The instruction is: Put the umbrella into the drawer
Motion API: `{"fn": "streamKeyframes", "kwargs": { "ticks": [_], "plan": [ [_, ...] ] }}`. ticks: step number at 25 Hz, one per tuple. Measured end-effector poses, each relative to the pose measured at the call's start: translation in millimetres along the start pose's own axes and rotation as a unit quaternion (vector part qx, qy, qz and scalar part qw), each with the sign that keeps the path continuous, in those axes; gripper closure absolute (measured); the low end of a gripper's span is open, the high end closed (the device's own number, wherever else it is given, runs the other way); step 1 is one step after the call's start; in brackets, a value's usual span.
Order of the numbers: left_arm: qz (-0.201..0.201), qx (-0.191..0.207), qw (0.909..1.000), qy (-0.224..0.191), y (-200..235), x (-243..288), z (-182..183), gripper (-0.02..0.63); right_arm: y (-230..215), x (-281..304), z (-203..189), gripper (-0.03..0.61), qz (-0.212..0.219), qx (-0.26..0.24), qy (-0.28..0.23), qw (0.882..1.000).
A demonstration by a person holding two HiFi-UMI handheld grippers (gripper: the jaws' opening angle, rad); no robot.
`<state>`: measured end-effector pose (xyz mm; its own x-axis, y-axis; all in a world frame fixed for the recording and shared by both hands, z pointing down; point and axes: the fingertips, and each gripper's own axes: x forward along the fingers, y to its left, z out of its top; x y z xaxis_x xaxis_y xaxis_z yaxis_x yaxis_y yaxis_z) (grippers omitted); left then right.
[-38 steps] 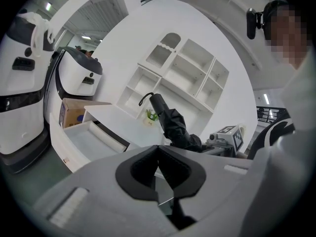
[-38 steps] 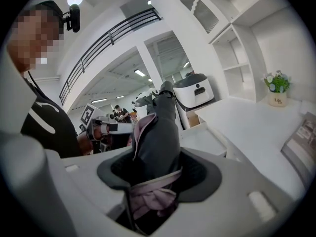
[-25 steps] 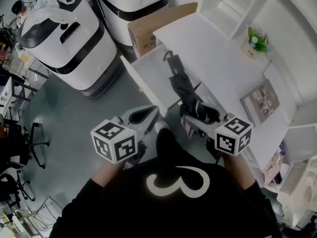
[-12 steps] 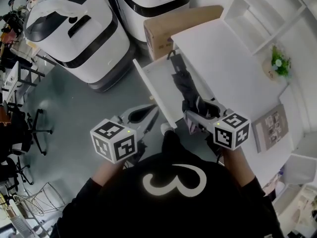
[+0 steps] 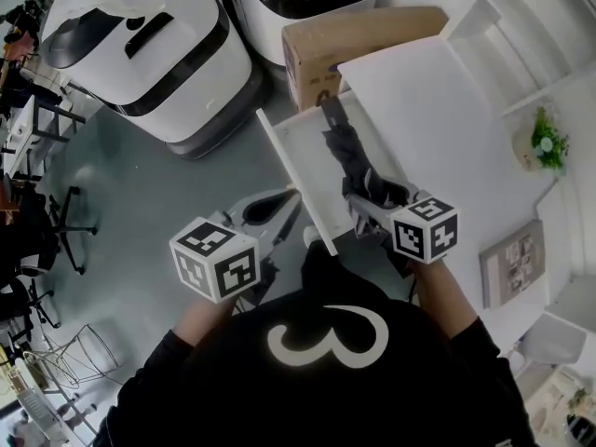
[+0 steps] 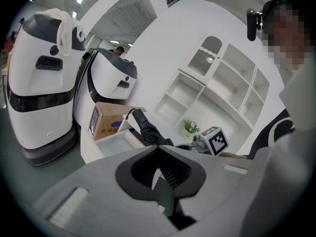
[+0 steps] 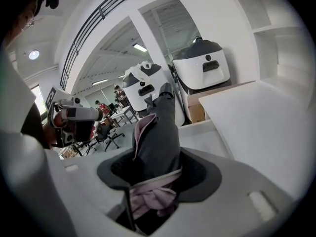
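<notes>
The right gripper's jaws are clamped on the umbrella. Dark grey fabric and a fold of pink lining fill the space between them, and the grip sits near the tip end of the bundle. From there the folded umbrella runs forward, its handle end pointing away from the person. The left gripper has its jaws closed with nothing between them, and it hangs low and to the left, apart from the work.

In the head view the umbrella lies lengthwise over the open drawer, roughly parallel to its long walls, the handle near the far end beside the cardboard box. From the left gripper view it appears tilted, handle end raised above the drawer rim, so it is probably not resting on the drawer floor yet, though contact at the near end cannot be ruled out.

The step in hand seems to be the lowering. To do it well, keep the umbrella in line with the drawer's length and centred between the walls. The desk top overhangs on the right, so the bundle should stay clear of that edge. Bring the handle end down first, or level the whole piece, so nothing perches on the far rim. Release only once the fabric bears on the floor — a drop from a tilt could let it roll or bounce out.
</notes>
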<state>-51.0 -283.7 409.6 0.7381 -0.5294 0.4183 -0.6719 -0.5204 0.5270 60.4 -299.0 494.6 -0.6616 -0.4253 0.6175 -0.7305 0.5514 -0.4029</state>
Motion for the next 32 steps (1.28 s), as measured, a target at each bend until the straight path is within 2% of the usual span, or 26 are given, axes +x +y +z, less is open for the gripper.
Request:
{"fn": "streamKeyframes", "kwargs": {
  "ticks": [15,24,32],
  "plan": [
    [0.021,-0.031,0.9991,0.021,37.9,21.1,-5.0,0.604,-50.6,84.8,-48.8,0.341,-0.006,0.016,0.097,0.995],
    [0.039,-0.048,0.9974,0.037,65.9,21.7,-14.1,0.604,-85.1,127.8,-90.2,0.341,-0.025,0.031,0.164,0.986],
    [0.047,-0.063,0.9959,0.045,81.2,28.4,-20.9,0.604,-118.2,151.9,-107.8,0.341,-0.048,0.032,0.206,0.977]
  ]
}}
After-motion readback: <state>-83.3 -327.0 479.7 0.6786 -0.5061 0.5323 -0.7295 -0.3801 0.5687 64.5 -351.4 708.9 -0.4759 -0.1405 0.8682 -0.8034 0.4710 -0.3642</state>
